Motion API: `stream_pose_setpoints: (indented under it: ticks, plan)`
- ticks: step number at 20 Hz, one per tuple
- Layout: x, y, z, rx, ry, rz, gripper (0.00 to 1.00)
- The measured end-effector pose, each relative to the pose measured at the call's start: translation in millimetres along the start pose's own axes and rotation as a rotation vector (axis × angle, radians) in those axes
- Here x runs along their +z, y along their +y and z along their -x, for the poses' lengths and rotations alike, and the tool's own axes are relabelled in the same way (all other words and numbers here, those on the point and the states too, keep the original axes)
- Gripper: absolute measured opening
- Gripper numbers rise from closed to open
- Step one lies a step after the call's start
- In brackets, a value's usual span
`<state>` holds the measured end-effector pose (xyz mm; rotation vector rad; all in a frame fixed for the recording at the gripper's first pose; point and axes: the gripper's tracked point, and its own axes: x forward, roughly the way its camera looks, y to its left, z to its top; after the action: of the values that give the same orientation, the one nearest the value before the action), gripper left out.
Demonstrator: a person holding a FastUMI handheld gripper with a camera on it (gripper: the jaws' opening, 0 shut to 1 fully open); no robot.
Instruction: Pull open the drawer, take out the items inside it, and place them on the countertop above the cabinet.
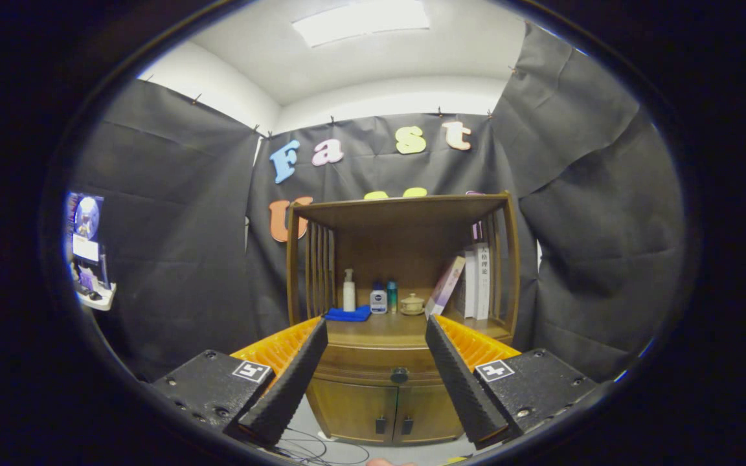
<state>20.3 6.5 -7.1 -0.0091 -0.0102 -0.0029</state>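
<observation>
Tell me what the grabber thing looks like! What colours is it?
The gripper has two long black fingers with bumpy, ridged faces. Behind each finger sits a bright orange ribbed piece. Each finger is fixed to a black block with screws and a small white square marker with a black pattern on top.

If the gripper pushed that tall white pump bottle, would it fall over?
Probably. The white pump bottle stands upright, tall and narrow, so a push high up might tip it onto the blue cloth beside it. It looks plastic, likely unbreakable. The open gripper is well short of it.
</observation>
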Motion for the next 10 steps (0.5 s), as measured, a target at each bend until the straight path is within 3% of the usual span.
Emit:
stream_pose_setpoints:
  ticks: [5,10]
  plan:
    - [-19.1,-9.4,-25.8,-0.013,0.012,0.008,0.99]
    - [-69.1,-21.6,-66.1,-0.029,0.093,-0.005,1.0]
